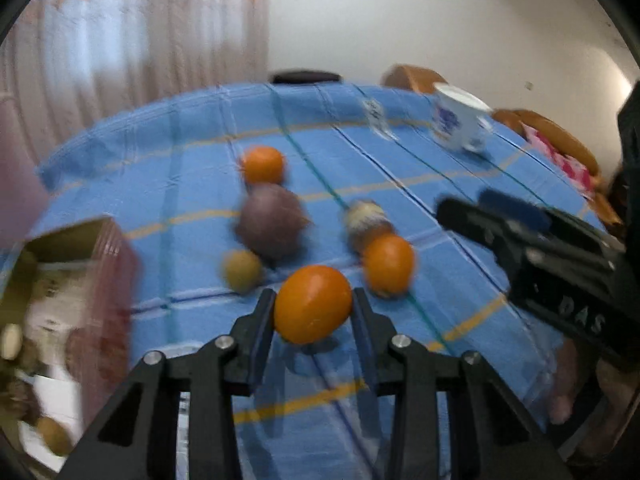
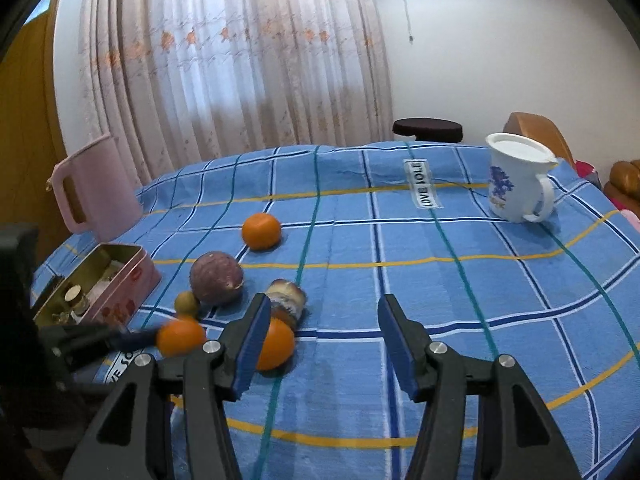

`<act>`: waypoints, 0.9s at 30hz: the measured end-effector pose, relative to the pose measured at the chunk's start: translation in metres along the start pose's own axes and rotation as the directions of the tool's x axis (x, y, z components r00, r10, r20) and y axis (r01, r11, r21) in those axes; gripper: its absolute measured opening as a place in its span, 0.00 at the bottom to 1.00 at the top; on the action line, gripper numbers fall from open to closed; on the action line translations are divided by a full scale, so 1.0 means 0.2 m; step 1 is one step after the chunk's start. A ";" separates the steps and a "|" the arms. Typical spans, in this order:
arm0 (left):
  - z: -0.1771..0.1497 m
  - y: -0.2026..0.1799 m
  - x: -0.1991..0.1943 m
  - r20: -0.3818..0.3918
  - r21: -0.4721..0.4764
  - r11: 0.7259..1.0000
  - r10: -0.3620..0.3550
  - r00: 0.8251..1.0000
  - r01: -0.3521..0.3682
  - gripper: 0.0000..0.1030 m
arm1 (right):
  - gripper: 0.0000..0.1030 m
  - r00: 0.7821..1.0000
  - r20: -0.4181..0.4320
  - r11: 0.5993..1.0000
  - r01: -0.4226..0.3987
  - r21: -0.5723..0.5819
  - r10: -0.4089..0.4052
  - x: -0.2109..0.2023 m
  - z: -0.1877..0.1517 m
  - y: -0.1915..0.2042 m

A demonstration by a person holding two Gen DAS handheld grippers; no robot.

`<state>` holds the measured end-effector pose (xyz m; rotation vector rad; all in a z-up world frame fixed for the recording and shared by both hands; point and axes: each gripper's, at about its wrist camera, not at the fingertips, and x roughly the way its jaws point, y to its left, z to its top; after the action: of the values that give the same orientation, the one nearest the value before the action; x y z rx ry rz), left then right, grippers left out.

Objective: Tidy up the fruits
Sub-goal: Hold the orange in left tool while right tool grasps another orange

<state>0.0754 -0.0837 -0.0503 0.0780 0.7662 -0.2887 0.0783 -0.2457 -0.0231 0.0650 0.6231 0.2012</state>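
Observation:
My left gripper point(image 1: 313, 300) is shut on an orange point(image 1: 313, 304) and holds it just above the blue checked cloth; it also shows in the right wrist view point(image 2: 181, 336). A second orange point(image 1: 388, 265) lies to its right, a third point(image 1: 263, 165) further back. A purple round fruit point(image 1: 272, 220), a small green-yellow fruit point(image 1: 242, 269) and a small brown-and-white object point(image 1: 366, 216) lie between them. My right gripper point(image 2: 320, 312) is open and empty above the cloth, right of the fruit group.
An open pink tin box point(image 2: 104, 284) with small items stands at the left. A pink jug point(image 2: 94, 188) stands behind it. A white mug with blue print point(image 2: 518, 176) stands at the back right. A dark stool point(image 2: 427, 130) is beyond the table.

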 end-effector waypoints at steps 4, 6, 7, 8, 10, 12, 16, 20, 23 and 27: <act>0.01 0.06 -0.02 0.037 -0.043 0.997 0.059 0.998 -0.057 0.38 | 0.56 0.998 -0.054 0.999 -0.040 -0.028 0.038 0.07 0.00 0.07; 0.01 0.07 -0.02 0.038 -0.044 0.997 0.065 0.997 -0.063 0.38 | 0.56 0.996 -0.079 0.998 -0.054 -0.040 0.051 0.10 0.00 0.10; 0.01 0.07 -0.03 0.041 -0.045 0.997 0.063 0.997 -0.061 0.38 | 0.56 0.994 -0.092 0.997 -0.061 -0.043 0.057 0.11 -0.01 0.11; 0.01 0.06 -0.03 0.043 -0.045 0.997 0.063 0.997 -0.061 0.38 | 0.56 0.992 -0.113 0.996 -0.069 -0.048 0.063 0.13 -0.01 0.12; 0.00 0.07 -0.03 0.043 -0.053 0.997 0.063 0.997 -0.060 0.38 | 0.55 0.985 -0.155 0.995 -0.082 -0.052 0.073 0.17 -0.01 0.13; 0.00 0.08 -0.03 0.043 -0.067 0.996 0.053 0.998 -0.050 0.38 | 0.48 0.978 -0.192 0.995 -0.094 -0.044 0.084 0.21 -0.02 0.13; 0.00 0.10 -0.03 0.046 -0.081 0.996 0.046 0.998 -0.042 0.38 | 0.41 0.969 -0.223 0.993 -0.115 -0.031 0.105 0.23 -0.03 0.12; 0.00 0.10 -0.03 0.049 -0.084 0.995 0.050 0.998 -0.045 0.37 | 0.40 0.968 -0.221 0.991 -0.130 -0.040 0.118 0.22 -0.02 0.13; 0.00 0.11 -0.04 0.062 -0.094 0.995 0.044 0.997 -0.038 0.38 | 0.40 0.972 -0.206 0.989 -0.132 -0.062 0.117 0.20 -0.02 0.15; 0.00 0.11 -0.05 0.072 -0.095 0.995 0.048 0.996 -0.041 0.37 | 0.40 0.979 -0.169 0.989 -0.126 -0.082 0.111 0.17 -0.02 0.17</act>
<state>0.0750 -0.0595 -0.0445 -0.0036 0.7025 -0.2117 0.0963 -0.2061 -0.0417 -0.0036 0.7745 0.3535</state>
